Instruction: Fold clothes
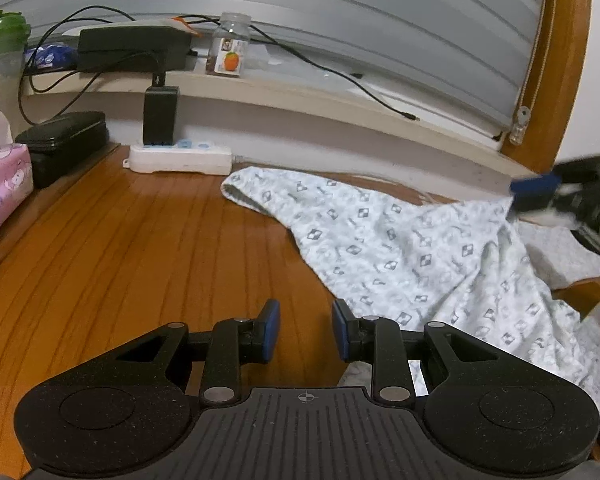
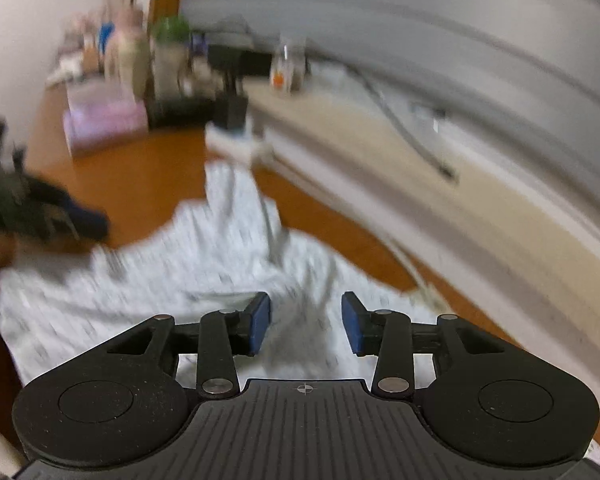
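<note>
Claws first, nearest the cameras: the left claw (image 1: 306, 330) hovers over a brown wooden surface (image 1: 120, 248), its blue pads spread apart with nothing between them. Just to its right lies the task's thing, a pale grey-white garment (image 1: 400, 248) printed all over with small dark diamond checks and faint script too small to read. It sprawls rumpled and unfolded across the right half of the surface, one narrow part reaching away toward the wall.

From the right wrist view, badly blurred, the right claw (image 2: 306, 322) hangs above the same garment (image 2: 140, 280), pads spread, gripping nothing. No earlier picture is given to compare.

At the left edge sits a pink tissue pack (image 1: 2, 192) with cartoon figures and cut-off purple lettering ending in "TION". Behind it is a black case (image 1: 64, 144). Farther back, against the wall, a white power strip (image 1: 180, 158) carries a black plug adapter (image 1: 161, 114). On the window ledge above stand a black box (image 1: 134, 48) trailing cables, a clear jar (image 1: 229, 46) whose label shows an orange fruit, and a green-lidded bottle (image 1: 2, 34). Grey blinds (image 1: 340, 12) fill the window, framed in wood on the right.
</note>
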`<state>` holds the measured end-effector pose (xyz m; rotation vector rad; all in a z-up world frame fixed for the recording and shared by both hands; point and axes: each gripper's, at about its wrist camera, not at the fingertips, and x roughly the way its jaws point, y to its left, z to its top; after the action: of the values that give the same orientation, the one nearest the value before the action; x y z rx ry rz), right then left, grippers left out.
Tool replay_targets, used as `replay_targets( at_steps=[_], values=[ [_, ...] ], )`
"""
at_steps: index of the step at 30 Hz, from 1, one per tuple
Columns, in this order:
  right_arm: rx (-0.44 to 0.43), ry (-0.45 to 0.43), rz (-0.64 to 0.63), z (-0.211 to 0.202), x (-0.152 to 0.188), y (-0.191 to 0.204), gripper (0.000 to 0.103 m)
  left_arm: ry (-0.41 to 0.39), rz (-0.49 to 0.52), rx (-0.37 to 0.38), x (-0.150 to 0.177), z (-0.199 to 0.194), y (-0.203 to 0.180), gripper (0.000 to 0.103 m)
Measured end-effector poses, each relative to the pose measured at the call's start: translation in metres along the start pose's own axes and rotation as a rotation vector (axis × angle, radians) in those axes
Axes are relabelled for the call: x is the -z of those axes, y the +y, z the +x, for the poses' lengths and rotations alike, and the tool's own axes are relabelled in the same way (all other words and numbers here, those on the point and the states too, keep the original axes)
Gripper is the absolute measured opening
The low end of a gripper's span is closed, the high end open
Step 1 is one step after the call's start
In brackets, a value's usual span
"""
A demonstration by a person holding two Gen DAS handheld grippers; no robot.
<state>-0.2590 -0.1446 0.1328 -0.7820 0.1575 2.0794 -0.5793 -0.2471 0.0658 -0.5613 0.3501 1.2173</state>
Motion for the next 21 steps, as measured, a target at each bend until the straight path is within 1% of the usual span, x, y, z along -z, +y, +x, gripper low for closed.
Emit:
replay_targets(
  at_steps=[4,6,10,13,16,19,21],
  values=[
    [-0.049,-0.029,-0.033,0.012,-0.022,0.027,0.039,-0.005,0.0,-0.009,0.0,-0.002,0.001,0.031],
    [-0.072,-0.022,-0.058,0.028,-0.03,0.044,0.039,-0.014,-0.004,-0.011,0.0,-0.005,0.002,0.031],
    [-0.135,0.023,-0.035,0.071,-0.041,0.069,0.038,-0.027,-0.006,-0.016,0.001,-0.01,0.004,0.031],
    [-0.182,0.072,-0.008,0.1,-0.043,0.086,0.038,-0.033,-0.006,-0.027,0.001,-0.013,0.005,0.031],
    [-0.186,0.115,0.002,0.127,-0.039,0.101,0.038,-0.04,-0.02,-0.032,0.002,-0.015,0.008,0.031],
    [-0.198,0.142,0.051,0.142,-0.034,0.102,0.038,-0.042,-0.028,-0.03,0.002,-0.016,0.01,0.031],
    [-0.222,0.152,0.068,0.146,-0.03,0.102,0.038,-0.042,-0.024,-0.028,0.002,-0.016,0.009,0.031]
  ],
)
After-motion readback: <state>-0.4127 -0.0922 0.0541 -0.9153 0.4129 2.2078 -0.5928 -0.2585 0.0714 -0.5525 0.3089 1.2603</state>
